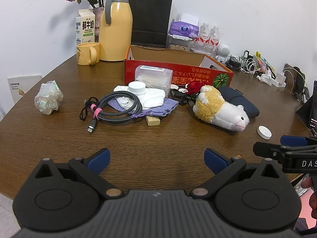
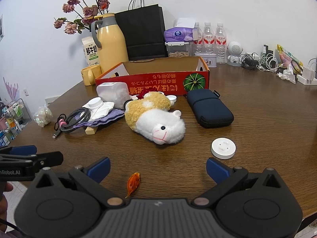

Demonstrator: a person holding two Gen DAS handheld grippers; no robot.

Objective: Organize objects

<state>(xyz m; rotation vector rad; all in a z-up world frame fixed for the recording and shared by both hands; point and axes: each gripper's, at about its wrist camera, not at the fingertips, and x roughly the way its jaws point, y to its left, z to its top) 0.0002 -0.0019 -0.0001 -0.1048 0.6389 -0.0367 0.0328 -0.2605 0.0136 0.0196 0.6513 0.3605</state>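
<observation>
Wooden table [image 1: 158, 138], both grippers wide and empty; block [image 1: 153, 121] half-hidden under purple pouch [image 1: 158, 107]

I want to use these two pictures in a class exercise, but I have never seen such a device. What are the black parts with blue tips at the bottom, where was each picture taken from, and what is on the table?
There is no robot here: a person holds a two-finger gripper in each hand, and each carries a wide-angle camera looking along its fingers. One picture comes from the left gripper, the other from the right gripper. Both are open and hold nothing.

On the wooden table lie a plush hamster, a navy zip case, a white round disc, a coiled cable and a crumpled plastic bag. Behind them stands an open red cardboard box, probably where the things should go.
</observation>
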